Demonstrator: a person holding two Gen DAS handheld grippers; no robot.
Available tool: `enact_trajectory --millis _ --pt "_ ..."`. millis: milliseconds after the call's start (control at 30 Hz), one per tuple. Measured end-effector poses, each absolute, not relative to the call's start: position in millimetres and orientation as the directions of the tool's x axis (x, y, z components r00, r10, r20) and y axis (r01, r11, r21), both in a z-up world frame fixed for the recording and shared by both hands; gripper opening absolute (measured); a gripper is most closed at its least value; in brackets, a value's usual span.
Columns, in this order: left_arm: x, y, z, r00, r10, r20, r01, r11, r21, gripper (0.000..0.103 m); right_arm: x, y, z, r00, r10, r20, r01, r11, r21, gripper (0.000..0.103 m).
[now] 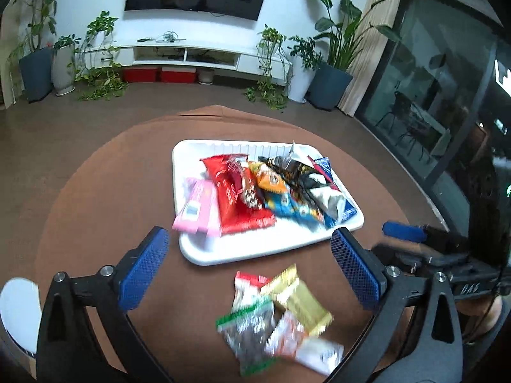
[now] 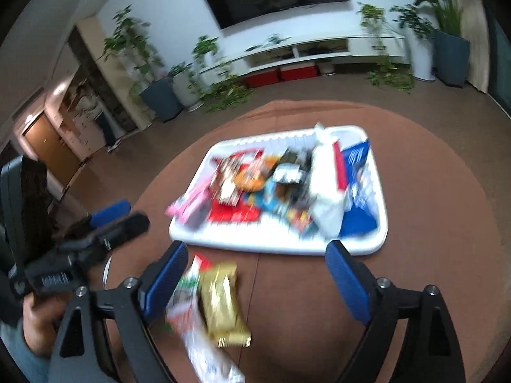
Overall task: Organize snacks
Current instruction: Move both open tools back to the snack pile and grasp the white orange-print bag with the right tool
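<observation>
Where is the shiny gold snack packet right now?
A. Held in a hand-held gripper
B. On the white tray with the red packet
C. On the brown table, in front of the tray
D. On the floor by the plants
C: the gold packet lies on the brown table among a few loose packets, nearer than the white tray, and neither open hand-held gripper is touching it.

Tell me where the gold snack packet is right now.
The gold snack packet lies on the brown table, off the white tray on its near side, in a small loose pile between the open left gripper's fingers.
</observation>
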State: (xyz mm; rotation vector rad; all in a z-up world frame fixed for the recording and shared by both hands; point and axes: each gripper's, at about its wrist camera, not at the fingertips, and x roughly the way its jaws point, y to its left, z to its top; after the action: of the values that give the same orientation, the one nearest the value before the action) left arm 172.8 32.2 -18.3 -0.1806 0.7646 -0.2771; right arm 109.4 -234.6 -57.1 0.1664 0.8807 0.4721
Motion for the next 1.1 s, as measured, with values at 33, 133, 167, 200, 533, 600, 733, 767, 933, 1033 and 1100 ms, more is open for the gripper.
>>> enact_trajectory --millis 33,133,167,200,533,600,733,767,933,1033,1100 --pt "162.7 37.4 -18.6 0.697 -0.308 -0.648 0.169 0.948 -0.269 0.103 101.0 -231.3 -60.0 0.532 0.47 -0.704 -0.34 0.88 0.331 0.09" --pt "126.9 50.8 -21.9 0.718 -0.287 -0.634 0.141 0.952 -0.272 0.103 75.6 -222.0 -71.1 0.524 0.476 -0.706 -0.381 0.873 0.306 0.09" --pt "114.2 53.4 -23.0 0.723 -0.281 -0.632 0.137 0.954 -0.267 0.103 68.7 -217.5 -74.6 0.521 0.476 -0.709 -0.396 0.87 0.294 0.089" --pt "105.0 55.8 -25.0 0.727 -0.278 -0.628 0.135 0.954 -0.266 0.103 62.2 -212.0 -78.3 0.511 0.481 -0.713 -0.414 0.864 0.286 0.088" --pt "48.4 76.7 -49.3 0.685 -0.293 -0.667 0.034 0.928 -0.372 0.103 42.8 -153.6 -101.2 0.485 0.414 -0.77 -0.549 0.83 0.101 0.062" --pt "45.3 82.8 -52.2 0.674 -0.295 -0.677 0.012 0.921 -0.389 0.103 43.8 -150.0 -106.4 0.481 0.4 -0.78 -0.546 0.833 0.09 0.059" --pt "40.1 87.1 -53.5 0.671 -0.283 -0.685 -0.003 0.923 -0.384 0.103 45.7 -144.9 -116.0 0.474 0.372 -0.798 -0.551 0.832 0.061 0.049" --pt "40.9 87.6 -53.6 0.67 -0.283 -0.686 -0.004 0.923 -0.384 0.103 47.0 -142.3 -118.8 0.469 0.362 -0.806 -0.551 0.832 0.053 0.047" --pt "42.6 87.4 -55.6 0.657 -0.274 -0.702 -0.01 0.928 -0.372 0.103 49.3 -139.6 -125.9 0.462 0.345 -0.817 -0.553 0.832 0.039 0.04" --pt "45.0 87.7 -56.0 0.65 -0.27 -0.71 -0.012 0.931 -0.365 0.103 49.6 -140.0 -128.4 0.455 0.338 -0.824 -0.551 0.834 0.037 0.038" --pt "46.8 85.4 -57.1 0.642 -0.264 -0.72 -0.013 0.935 -0.354 0.103 48.9 -140.6 -128.9 0.454 0.335 -0.826 -0.55 0.835 0.036 0.036"
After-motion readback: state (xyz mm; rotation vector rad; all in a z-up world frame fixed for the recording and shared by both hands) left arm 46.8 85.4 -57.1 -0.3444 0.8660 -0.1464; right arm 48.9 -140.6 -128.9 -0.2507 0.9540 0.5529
